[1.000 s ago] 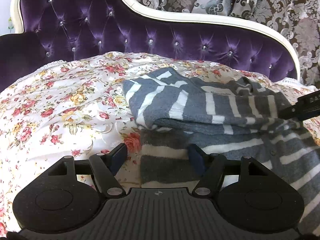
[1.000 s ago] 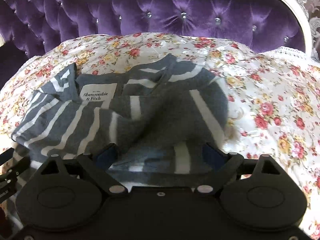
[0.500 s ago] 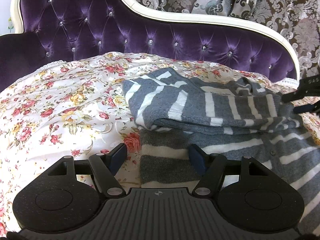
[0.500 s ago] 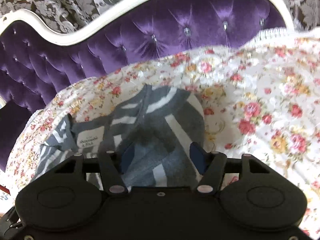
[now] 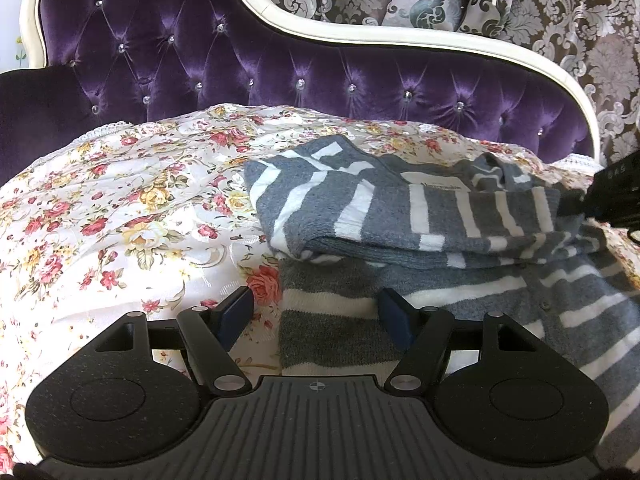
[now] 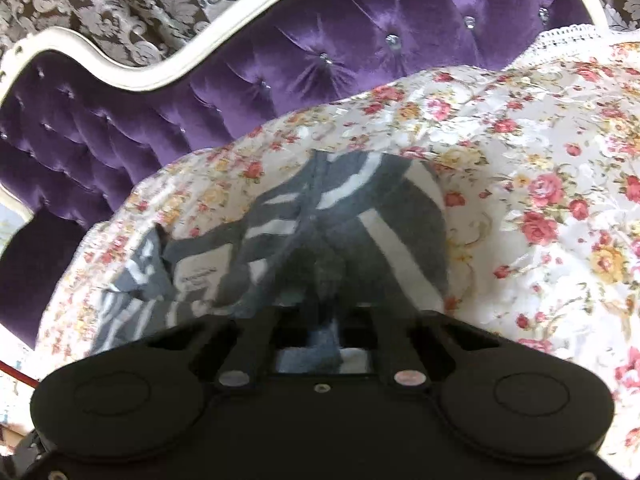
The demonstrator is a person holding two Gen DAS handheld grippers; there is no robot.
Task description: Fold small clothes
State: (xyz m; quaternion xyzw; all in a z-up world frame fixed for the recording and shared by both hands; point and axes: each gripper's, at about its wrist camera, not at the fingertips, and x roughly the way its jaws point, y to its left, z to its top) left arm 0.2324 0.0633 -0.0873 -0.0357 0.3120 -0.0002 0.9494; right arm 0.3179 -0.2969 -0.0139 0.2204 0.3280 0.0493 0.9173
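A grey sweater with white stripes (image 5: 420, 216) lies partly folded on a floral bedspread (image 5: 120, 216), toward the right half of the bed as the left wrist camera sees it; its upper layer is doubled over on itself with a rounded fold edge facing the camera, and a white neck label (image 5: 436, 186) shows on top near the collar, though the print on it is too small to read. A lower layer of the same sweater spreads out flat beneath and toward the camera, with broad grey and white bands running to the right edge of the view. The left gripper (image 5: 316, 316) hangs just above that lower layer with its blue-padded fingers spread apart, one over the bedspread and one over the knit, nothing pinched between them. The right gripper (image 6: 322, 312) has its fingers pressed together on a bunched ridge of the sweater (image 6: 340, 248), the grey knit gathering up into a peak where the fingers meet, and in this blurred, tilted view the rest of the garment trails away to the left. In the left wrist view the same gripper shows as a dark shape (image 5: 616, 196) at the sweater's far right edge. Behind the bed rises a tufted purple velvet headboard (image 5: 240, 60) with a curved white frame, and beyond it a wall of brown and silver damask wallpaper (image 5: 580, 20)
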